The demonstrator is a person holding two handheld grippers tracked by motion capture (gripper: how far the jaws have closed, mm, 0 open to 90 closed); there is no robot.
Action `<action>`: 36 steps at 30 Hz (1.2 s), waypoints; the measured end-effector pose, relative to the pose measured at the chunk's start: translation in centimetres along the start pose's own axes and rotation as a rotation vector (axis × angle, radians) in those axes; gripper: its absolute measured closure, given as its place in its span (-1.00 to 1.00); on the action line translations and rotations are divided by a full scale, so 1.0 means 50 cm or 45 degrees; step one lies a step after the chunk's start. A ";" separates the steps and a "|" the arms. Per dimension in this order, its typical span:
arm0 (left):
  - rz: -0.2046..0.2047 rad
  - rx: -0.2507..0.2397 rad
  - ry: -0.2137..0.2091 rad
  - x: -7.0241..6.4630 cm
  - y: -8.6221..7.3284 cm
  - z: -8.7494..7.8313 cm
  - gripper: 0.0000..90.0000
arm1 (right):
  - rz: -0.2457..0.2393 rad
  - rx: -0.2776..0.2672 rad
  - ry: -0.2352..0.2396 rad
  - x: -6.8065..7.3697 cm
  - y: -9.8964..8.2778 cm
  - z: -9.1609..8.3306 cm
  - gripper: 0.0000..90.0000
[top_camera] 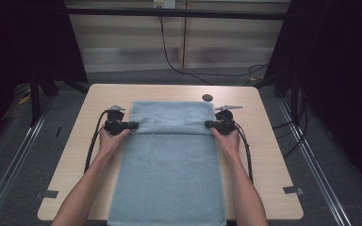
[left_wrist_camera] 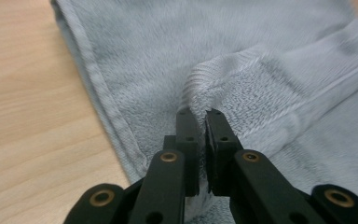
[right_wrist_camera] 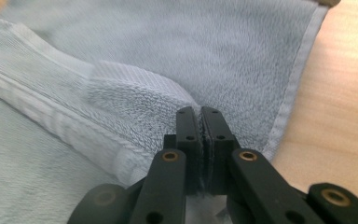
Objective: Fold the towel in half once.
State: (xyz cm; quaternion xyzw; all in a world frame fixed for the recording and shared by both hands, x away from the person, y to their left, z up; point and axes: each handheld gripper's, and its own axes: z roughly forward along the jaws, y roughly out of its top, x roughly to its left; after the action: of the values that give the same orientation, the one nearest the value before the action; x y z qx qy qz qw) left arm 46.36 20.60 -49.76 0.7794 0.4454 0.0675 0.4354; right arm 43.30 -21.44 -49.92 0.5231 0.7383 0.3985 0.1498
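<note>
A light blue towel [top_camera: 169, 160] lies lengthwise on the wooden table [top_camera: 264, 155], its far end folded back toward the person. My left gripper [top_camera: 133, 125] is shut on the folded end's left corner, where the towel [left_wrist_camera: 261, 93] bunches between the black jaws of the left gripper [left_wrist_camera: 200, 114]. At the right corner my right gripper [top_camera: 208, 124] is shut on the same end. In the right gripper view the towel [right_wrist_camera: 135, 93] is pinched between the jaws of the right gripper [right_wrist_camera: 199, 112]. A hand holds each gripper, forearms coming in from the near edge.
A small dark round disc [top_camera: 207, 98] sits on the table behind the towel's far right corner. Bare wood runs along both sides of the towel. Black cables [top_camera: 188, 70] trail over the floor beyond the table; metal rails [top_camera: 311, 160] flank it.
</note>
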 end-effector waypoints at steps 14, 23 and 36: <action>0.129 -0.337 -0.133 -0.079 0.087 -0.205 0.91 | -0.081 -0.369 0.166 0.049 0.113 -0.208 0.94; 0.240 -0.446 -0.174 -0.139 0.098 -0.330 0.91 | -0.213 -0.504 0.241 0.121 0.147 -0.349 0.94; 0.266 -0.338 -0.270 -0.177 -0.070 -0.351 0.90 | -0.350 -0.318 0.318 0.197 -0.041 -0.408 0.94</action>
State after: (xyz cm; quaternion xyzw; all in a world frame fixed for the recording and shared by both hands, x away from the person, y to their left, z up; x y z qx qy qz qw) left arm 30.22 25.59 -39.09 0.7599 0.3011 0.0878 0.5694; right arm 24.92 -21.76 -36.50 0.3416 0.7603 0.5245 0.1737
